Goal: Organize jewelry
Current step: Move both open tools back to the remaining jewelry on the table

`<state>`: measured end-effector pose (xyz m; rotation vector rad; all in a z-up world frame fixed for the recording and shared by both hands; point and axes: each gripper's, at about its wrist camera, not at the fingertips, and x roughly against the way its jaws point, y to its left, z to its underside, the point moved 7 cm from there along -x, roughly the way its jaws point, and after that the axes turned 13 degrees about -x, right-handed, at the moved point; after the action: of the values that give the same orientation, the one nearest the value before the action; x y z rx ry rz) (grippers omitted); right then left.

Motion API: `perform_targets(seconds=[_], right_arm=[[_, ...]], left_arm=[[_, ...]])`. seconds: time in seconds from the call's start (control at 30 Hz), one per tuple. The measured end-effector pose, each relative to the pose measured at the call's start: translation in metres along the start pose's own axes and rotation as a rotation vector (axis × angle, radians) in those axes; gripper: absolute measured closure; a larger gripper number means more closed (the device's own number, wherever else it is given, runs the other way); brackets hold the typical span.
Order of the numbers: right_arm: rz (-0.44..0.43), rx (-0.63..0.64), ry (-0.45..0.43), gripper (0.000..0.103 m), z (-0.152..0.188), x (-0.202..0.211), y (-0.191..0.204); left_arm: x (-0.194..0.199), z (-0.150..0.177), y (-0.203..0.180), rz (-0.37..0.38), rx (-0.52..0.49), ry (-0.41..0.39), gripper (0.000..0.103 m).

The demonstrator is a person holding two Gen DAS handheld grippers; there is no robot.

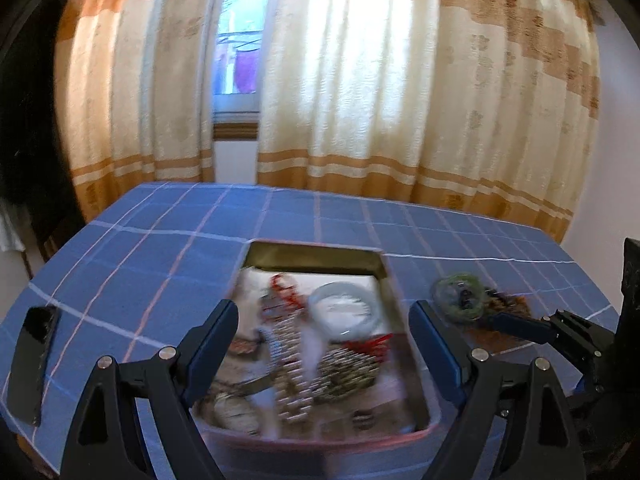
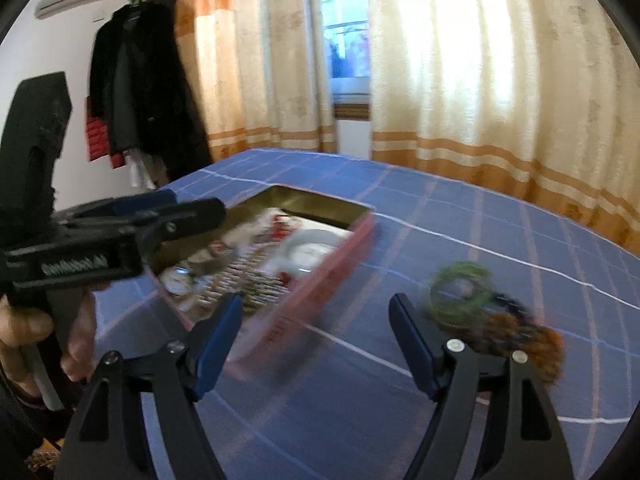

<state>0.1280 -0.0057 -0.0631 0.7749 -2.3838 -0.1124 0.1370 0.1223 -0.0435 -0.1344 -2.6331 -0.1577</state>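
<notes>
With both the left gripper (image 1: 324,344) and right gripper (image 2: 316,332) spread and empty, sorting appears mid-way: the pink box (image 2: 320,292) on the blue-checked worktop (image 2: 440,400) is part-filled, and the green bead coil (image 2: 460,292) beside it must next be pinched.

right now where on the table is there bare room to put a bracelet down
Bare blue cloth behind the box, toward the curtains, and between the box and the black phone. Crowded: inside the box, and right of it around the green coil and brown beads.
</notes>
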Motion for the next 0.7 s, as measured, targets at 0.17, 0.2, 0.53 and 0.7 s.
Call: perform_targets(seconds=[0.17,0.2,0.53,0.7], right_arm=[[0.143,-0.086,-0.021,0.025,-0.001,0.022,-0.07],[0.173,-0.109,-0.027,0.025,-0.002,0.026,-0.085],[0.335,-0.293,-0.088,0.025,-0.006,0.057,-0.177],[0.325,-0.309,-0.094,0.025,-0.007,0.06,-0.181]], left_arm=[[-0.019,-0.023,-0.051,0.06,-0.075,-0.006,0.016],[-0.026,-0.028,-0.065,0.07,-0.097,-0.003,0.016],[-0.099,-0.042,-0.159,0.2,-0.223,0.105,0.016],[-0.132,-0.028,-0.173,0.228,-0.246,0.214,0.056]])
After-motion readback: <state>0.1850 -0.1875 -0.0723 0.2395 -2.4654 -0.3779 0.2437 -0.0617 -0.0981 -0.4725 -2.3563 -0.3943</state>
